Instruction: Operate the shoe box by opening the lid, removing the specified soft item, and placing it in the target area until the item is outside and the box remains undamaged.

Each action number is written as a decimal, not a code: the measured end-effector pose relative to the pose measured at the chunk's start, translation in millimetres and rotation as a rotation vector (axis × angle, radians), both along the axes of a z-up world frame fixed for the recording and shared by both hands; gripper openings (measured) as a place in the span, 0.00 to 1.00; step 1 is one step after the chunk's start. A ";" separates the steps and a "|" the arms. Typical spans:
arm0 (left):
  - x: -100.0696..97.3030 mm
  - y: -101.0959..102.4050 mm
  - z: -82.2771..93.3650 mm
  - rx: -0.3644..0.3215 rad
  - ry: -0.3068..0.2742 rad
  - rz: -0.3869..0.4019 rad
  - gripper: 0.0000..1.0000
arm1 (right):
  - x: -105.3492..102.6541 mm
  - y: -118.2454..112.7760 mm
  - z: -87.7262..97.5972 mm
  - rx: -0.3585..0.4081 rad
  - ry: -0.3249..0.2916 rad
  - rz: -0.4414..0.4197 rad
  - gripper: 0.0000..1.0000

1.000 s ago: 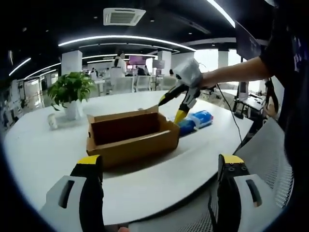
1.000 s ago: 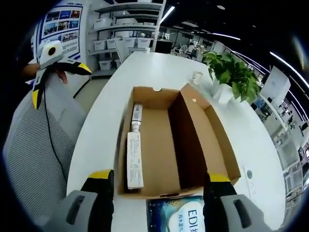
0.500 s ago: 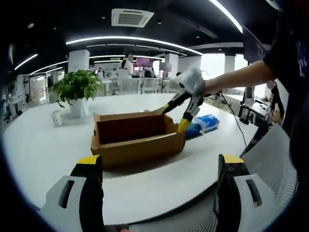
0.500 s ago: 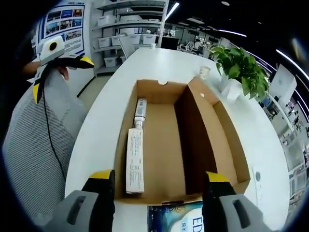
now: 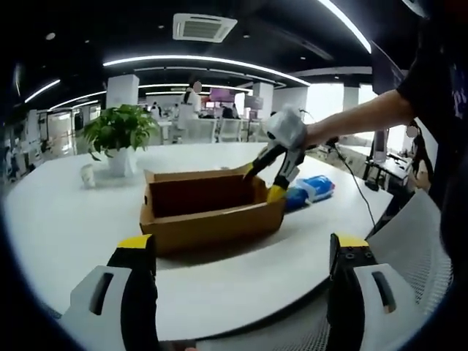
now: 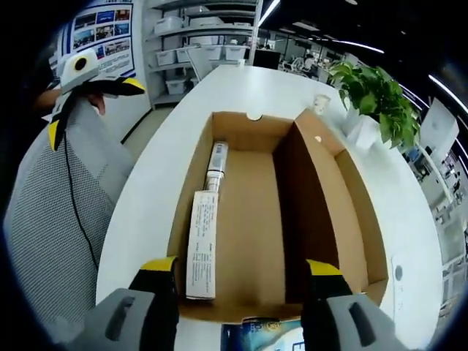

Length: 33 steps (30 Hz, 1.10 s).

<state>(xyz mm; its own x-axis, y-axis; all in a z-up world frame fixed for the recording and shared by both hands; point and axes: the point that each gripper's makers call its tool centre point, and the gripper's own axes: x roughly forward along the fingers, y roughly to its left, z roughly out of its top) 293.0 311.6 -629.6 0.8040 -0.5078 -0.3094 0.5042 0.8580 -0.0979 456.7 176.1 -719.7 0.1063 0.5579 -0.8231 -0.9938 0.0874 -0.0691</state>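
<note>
An open brown cardboard shoe box point(image 5: 212, 208) lies on the white table point(image 5: 66, 219), its lid point(image 6: 333, 197) folded out flat beside it. In the right gripper view a long white carton point(image 6: 201, 245) and a small tube point(image 6: 217, 157) lie along the left wall of the box point(image 6: 252, 212). A soft blue-and-white packet point(image 5: 311, 189) rests on the table just outside the box's end, and its edge point(image 6: 267, 333) shows between my right jaws. My right gripper point(image 6: 240, 292) hangs open above that end of the box point(image 5: 262, 185). My left gripper point(image 5: 241, 292) stands open, back from the table edge.
A potted plant point(image 5: 117, 135) and a small white cup point(image 5: 88, 175) stand on the table beyond the box. A grey mesh chair point(image 6: 58, 212) sits at the table's edge, and my left gripper point(image 6: 91, 110) is held over it. Shelves with bins line the wall.
My right gripper has moved forward over the box, so the blue packet has slid toward the bottom of its view. The left gripper has barely shifted. Both stay open.
</note>
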 end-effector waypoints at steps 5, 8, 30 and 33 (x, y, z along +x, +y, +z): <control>1.2 0.5 1.0 -0.010 -0.004 0.005 0.98 | -2.9 1.8 -6.3 -0.009 0.017 0.013 0.60; 2.3 0.7 2.9 -0.017 -0.014 0.008 0.98 | -4.2 2.8 -10.5 -0.016 0.017 0.023 0.57; 3.7 2.9 2.1 -0.008 -0.016 0.013 0.95 | -25.8 12.2 -31.6 -0.078 -0.010 0.142 0.18; 3.9 3.6 1.9 -0.005 -0.015 0.017 0.94 | -23.6 12.6 -30.3 -0.078 -0.014 0.141 0.17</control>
<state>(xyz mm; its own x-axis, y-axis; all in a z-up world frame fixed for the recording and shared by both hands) 296.9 315.1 -627.7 0.8168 -0.4958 -0.2950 0.4913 0.8658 -0.0949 433.1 188.7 -750.0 0.0438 0.5027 -0.8633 -0.9947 -0.0587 -0.0846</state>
